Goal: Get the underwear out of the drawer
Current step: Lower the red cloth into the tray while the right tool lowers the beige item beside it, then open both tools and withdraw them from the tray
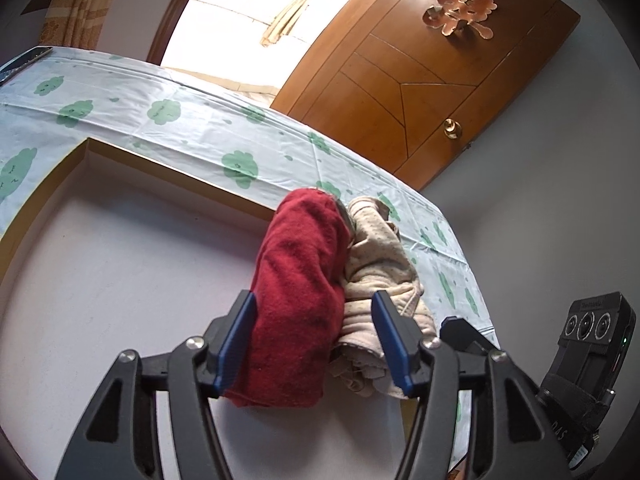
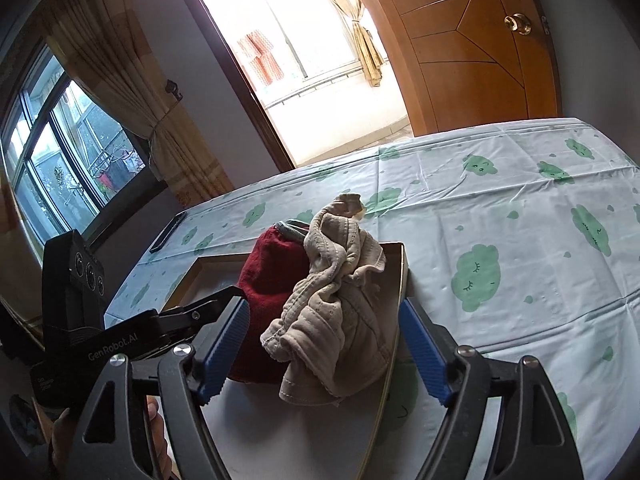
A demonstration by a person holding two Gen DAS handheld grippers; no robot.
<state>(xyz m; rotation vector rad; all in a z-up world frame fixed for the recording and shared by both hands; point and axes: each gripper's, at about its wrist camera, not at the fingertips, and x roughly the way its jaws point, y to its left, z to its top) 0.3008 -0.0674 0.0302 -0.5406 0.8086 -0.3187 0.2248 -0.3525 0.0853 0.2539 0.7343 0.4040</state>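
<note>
1. Drawer (image 1: 120, 240): a shallow tray with a wood rim and pale floor, resting on a bed sheet (image 1: 192, 120) printed with green clouds.
2. Left gripper (image 1: 316, 344): jaws spread wide, straddling the near end of the red underwear (image 1: 296, 288); blue pads (image 1: 236, 344) show no grip on the cloth.
3. Red underwear: folded, lying in the drawer's right half.
4. Beige underwear (image 2: 336, 312): crumpled, touching the red piece on its right, against the drawer's right wall.
5. Right gripper (image 2: 324, 352): jaws wide apart, holding nothing; left pad inside the drawer, right pad (image 2: 424, 356) outside its right wall.
6. Wooden door (image 2: 480, 52): beyond the bed, at right.
</note>
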